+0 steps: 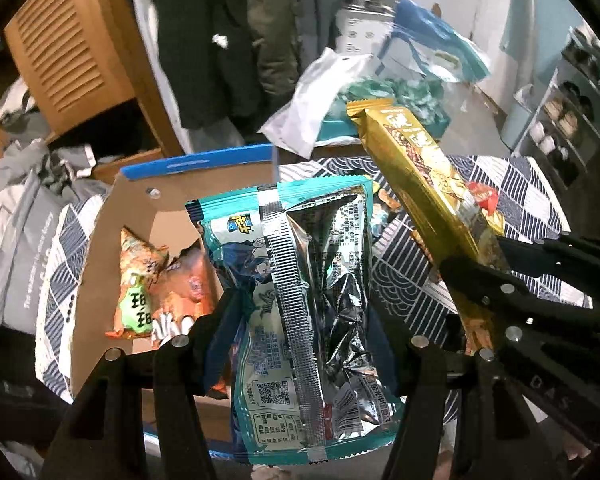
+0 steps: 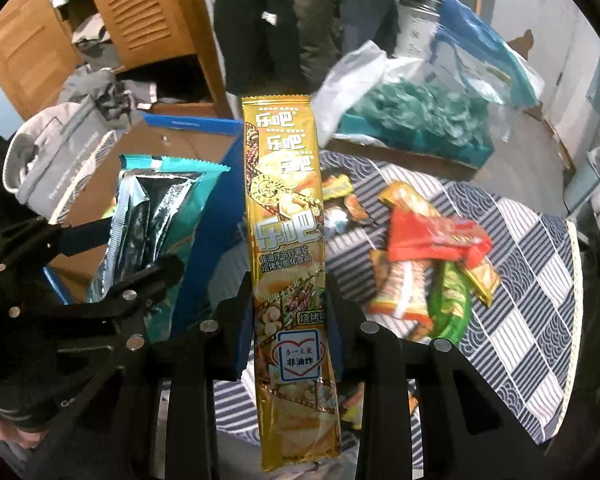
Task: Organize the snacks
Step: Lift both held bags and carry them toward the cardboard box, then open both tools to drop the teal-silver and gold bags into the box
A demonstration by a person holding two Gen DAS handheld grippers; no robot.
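Holding a teal snack packet (image 1: 300, 300) clamped in my left tool (image 1: 303, 320) and a gold chip packet (image 2: 288, 248) pinched in my right tool (image 2: 290, 316), I judge the cardboard box (image 1: 140, 208) the target. Both packets stand long axis away from me; the box lies just beyond the left tool, nearer it, with loose snacks (image 2: 427, 256) right of the box.

Teal and silver on the snack bag (image 1: 300, 300), shiny gold on the long packet (image 2: 290, 264). Navy-white check tablecloth (image 2: 519, 300), brown box (image 1: 140, 216) with orange packs (image 1: 156, 288).
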